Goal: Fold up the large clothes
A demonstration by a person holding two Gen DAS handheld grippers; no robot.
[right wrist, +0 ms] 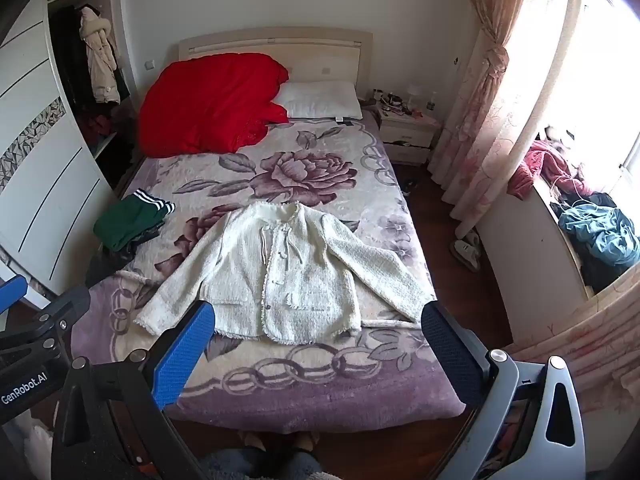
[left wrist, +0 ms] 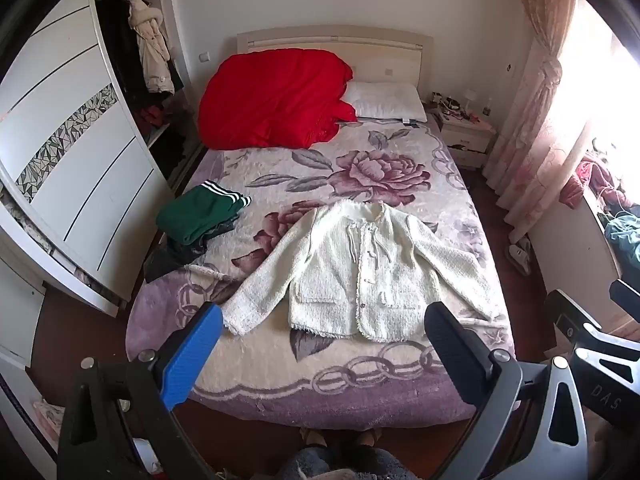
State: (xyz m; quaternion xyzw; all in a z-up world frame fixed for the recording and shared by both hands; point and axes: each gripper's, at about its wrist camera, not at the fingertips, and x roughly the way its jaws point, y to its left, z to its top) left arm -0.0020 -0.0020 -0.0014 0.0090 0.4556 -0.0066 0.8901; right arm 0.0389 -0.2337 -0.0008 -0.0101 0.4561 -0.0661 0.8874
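Jacket (left wrist: 360, 272) flat near bed (left wrist: 360, 400) foot edge, both hand-held grippers (left wrist: 322, 316) (right wrist: 318, 316) released, empty, above it.

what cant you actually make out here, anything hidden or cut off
- Dark clothes under the green striped garment: covered by it in both views, kind unclear.
- Items on the nightstand: too small in both views to name.
- White jacket: back is against the floral blanket, unseen.
- Window sill pile: washed out by glare, cut by the lens edge in the left wrist view.
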